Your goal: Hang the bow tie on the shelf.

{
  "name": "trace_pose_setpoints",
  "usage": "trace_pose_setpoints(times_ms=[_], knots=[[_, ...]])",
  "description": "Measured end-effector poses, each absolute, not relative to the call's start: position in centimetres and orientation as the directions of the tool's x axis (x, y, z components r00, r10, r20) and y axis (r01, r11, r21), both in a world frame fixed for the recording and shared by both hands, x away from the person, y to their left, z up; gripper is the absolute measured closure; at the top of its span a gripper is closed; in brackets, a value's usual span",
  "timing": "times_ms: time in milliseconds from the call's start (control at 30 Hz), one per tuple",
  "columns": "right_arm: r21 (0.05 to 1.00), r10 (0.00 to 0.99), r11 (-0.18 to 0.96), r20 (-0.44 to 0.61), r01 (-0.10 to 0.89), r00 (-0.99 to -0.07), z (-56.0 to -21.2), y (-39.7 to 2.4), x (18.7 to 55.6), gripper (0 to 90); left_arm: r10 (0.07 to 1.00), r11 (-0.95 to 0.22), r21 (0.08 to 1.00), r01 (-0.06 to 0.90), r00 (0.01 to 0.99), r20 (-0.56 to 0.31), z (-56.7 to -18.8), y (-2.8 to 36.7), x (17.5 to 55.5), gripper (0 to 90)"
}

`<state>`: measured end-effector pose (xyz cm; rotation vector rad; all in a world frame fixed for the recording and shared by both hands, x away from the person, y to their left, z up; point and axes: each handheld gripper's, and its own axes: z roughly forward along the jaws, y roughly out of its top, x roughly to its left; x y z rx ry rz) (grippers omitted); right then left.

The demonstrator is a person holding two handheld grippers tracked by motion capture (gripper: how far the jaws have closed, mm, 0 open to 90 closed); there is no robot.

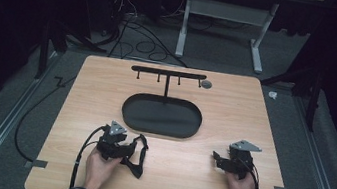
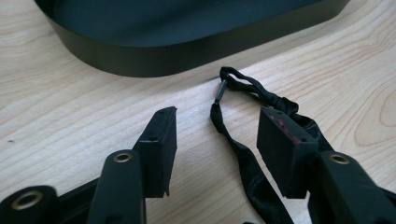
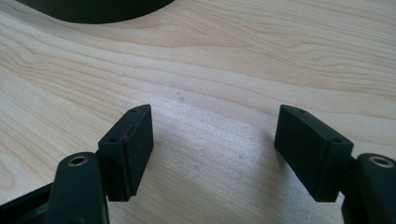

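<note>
Strap (image 2: 243, 158): black, lying loose on desk (image 1: 195, 169) between left tongs' (image 2: 217, 140) jaws, pads not yet pressing it. Right tongs (image 3: 212, 149): released, holding nothing. Farther: tray (image 1: 161, 116), hook stand (image 1: 168, 73) bare. Judged: pickup starting, hanging left.

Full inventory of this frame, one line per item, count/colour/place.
strap: 1, black, on the table between the left gripper's open jaws, looped near the tray
tray: 1, black oval, table centre
hook rack: 1, black T-stand with pegs, rising from the tray's far side
small round disc: 1, grey, by the rack's right end
table: 1, light wood
cables: several, black, on the floor beyond the table
left gripper: 1, black, jaws open astride the strap
right gripper: 1, black, jaws open over bare wood
</note>
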<state>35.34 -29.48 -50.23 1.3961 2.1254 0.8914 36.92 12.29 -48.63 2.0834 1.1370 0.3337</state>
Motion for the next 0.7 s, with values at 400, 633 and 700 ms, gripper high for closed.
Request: trace_pose_setpoints(times_ms=[400, 633, 700], knots=[[0.72, 0.92, 0.281, -0.014, 0.634, -0.392, -50.2, -29.5, 35.3, 29.4, 0.801, -0.385, 0.676, 0.628, 0.592, -0.094, -49.3, 11.4, 37.4, 65.9], [0.72, 0.92, 0.281, -0.014, 0.634, -0.392, -50.2, -29.5, 35.3, 29.4, 0.797, -0.456, 0.663, 0.594, 0.604, 0.006, -49.2, 10.6, 37.2, 82.1], [0.72, 0.92, 0.281, -0.014, 0.634, -0.392, -50.2, -29.5, 35.3, 29.4, 0.796, -0.465, 0.658, 0.593, 0.605, 0.017, -49.1, 10.4, 37.2, 86.5]])
